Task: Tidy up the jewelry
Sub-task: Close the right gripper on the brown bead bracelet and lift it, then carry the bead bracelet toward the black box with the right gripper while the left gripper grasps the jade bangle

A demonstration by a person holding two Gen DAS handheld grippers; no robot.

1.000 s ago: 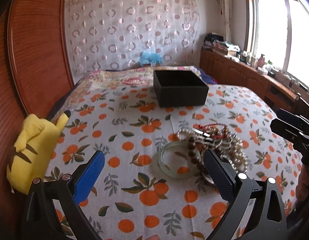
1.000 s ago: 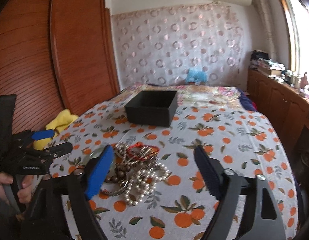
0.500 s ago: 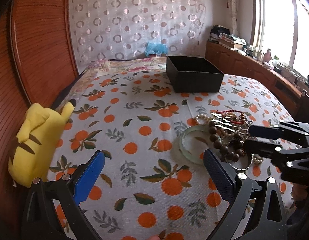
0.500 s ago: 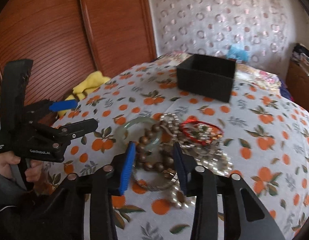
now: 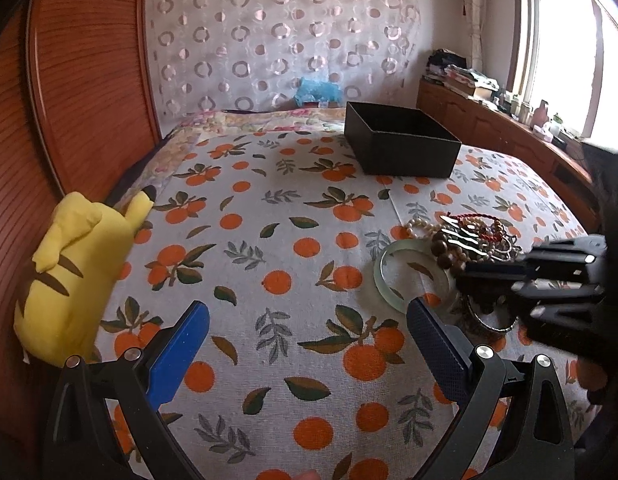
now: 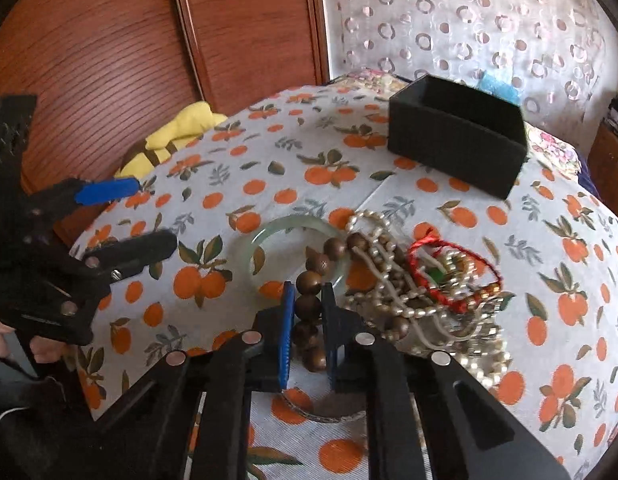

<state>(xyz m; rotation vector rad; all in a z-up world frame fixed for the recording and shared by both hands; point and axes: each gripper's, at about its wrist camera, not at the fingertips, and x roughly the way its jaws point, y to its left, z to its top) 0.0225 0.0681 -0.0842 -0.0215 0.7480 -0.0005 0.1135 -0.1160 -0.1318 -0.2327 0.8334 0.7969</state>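
Note:
A heap of jewelry lies on the orange-print bedspread: a pale green bangle (image 6: 277, 224), a brown wooden bead bracelet (image 6: 309, 280), pearl strands (image 6: 389, 312) and a red cord bracelet (image 6: 429, 246). My right gripper (image 6: 308, 312) is closing its jaws, with the brown beads caught between the blue and black pads. In the left wrist view it reaches in from the right (image 5: 465, 274) over the bangle (image 5: 383, 280). My left gripper (image 5: 305, 308) hovers open above bare bedspread, left of the heap, with nothing between its fingers. The open black box (image 5: 405, 152) stands farther back.
A yellow plush toy (image 5: 77, 256) lies at the bed's left edge against the reddish wooden headboard (image 5: 89, 80). A silver metal bangle (image 5: 493, 326) sits at the near side of the heap. Wooden cabinets with clutter (image 5: 469, 80) run under the window on the right.
My right gripper dropped toward the heap, tilted downward, and its jaws narrowed from wide apart to closing on the brown beads. The left gripper shifted slightly and stayed open.

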